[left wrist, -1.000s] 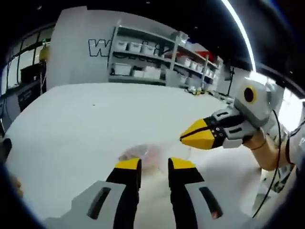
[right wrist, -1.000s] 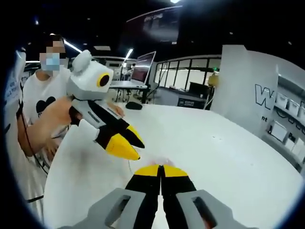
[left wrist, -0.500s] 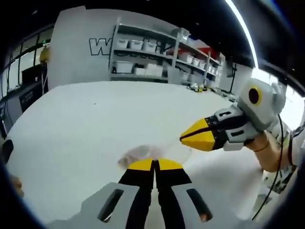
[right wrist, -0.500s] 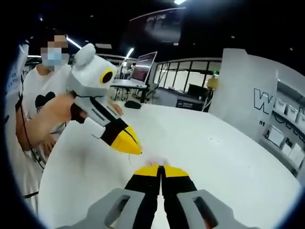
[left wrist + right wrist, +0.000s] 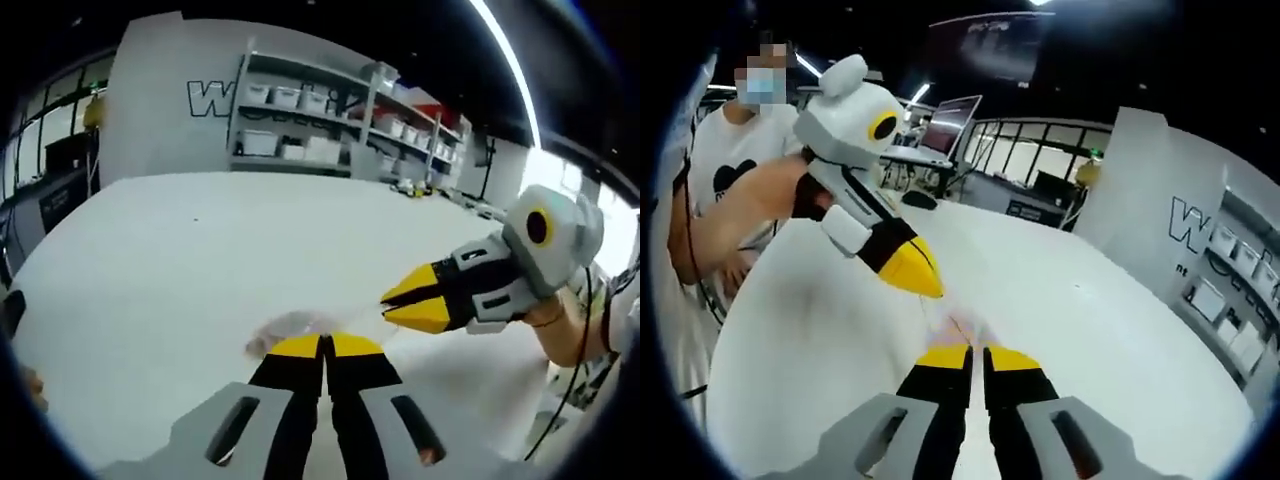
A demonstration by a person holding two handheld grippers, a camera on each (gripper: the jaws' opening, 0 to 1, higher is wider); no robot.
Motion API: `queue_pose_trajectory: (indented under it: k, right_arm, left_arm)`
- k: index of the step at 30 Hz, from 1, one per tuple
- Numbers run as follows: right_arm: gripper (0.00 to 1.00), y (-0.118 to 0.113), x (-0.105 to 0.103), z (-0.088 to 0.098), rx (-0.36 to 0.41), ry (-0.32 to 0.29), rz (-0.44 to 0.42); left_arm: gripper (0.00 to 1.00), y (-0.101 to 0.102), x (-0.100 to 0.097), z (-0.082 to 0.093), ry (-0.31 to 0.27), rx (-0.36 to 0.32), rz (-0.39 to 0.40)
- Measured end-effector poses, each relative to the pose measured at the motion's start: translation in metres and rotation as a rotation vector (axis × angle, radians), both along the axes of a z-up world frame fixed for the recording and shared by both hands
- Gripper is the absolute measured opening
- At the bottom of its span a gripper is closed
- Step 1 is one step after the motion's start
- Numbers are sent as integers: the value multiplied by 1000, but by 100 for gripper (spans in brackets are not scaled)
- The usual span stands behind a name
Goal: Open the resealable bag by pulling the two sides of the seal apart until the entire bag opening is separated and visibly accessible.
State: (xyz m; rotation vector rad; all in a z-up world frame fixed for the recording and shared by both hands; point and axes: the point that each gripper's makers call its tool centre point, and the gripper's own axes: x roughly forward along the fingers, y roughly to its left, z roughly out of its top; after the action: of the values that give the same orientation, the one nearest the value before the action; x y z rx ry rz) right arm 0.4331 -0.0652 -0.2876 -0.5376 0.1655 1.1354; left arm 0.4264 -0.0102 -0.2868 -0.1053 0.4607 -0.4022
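Observation:
The clear resealable bag (image 5: 285, 324) lies crumpled on the white table (image 5: 180, 260), right at the tips of my left gripper (image 5: 322, 345), which is shut on its near edge. My right gripper (image 5: 385, 306) reaches in from the right, its yellow jaws parted by a thin dark gap at the bag's right side. In the right gripper view the bag (image 5: 958, 325) stretches as a faint pinkish film from the shut left gripper (image 5: 930, 290) down to my right gripper (image 5: 978, 355), whose jaws show a narrow gap. I cannot make out the seal.
Shelves with white bins (image 5: 320, 140) stand beyond the table's far edge. A person (image 5: 730, 180) holding the grippers stands at the table's left side in the right gripper view. Desks with a monitor (image 5: 955, 115) sit behind.
My left gripper was open a second ago and closed on the bag's edge. In the last half second the right jaws have parted slightly, and the left gripper sits higher in the right gripper view.

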Motion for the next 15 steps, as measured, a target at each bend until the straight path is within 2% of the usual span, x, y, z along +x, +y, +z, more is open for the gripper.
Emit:
queue_pose_trajectory:
  k: [5,9,13,15]
  right_arm:
    - [0,-1,4,0,-16,-1,-7]
    - [0,1,7,7,-3,0,-3]
    - [0,3,11,15,26,21,0]
    - [0,5,13,18,40,45,4]
  left_arm:
    - [2,-1,-1,0,1,-4,-10]
    - [4,0,-1,0,-14,18,-25]
    - [15,2,-2,0,-30,45,-43]
    - [17,6,-3,-3,-39,102,-54]
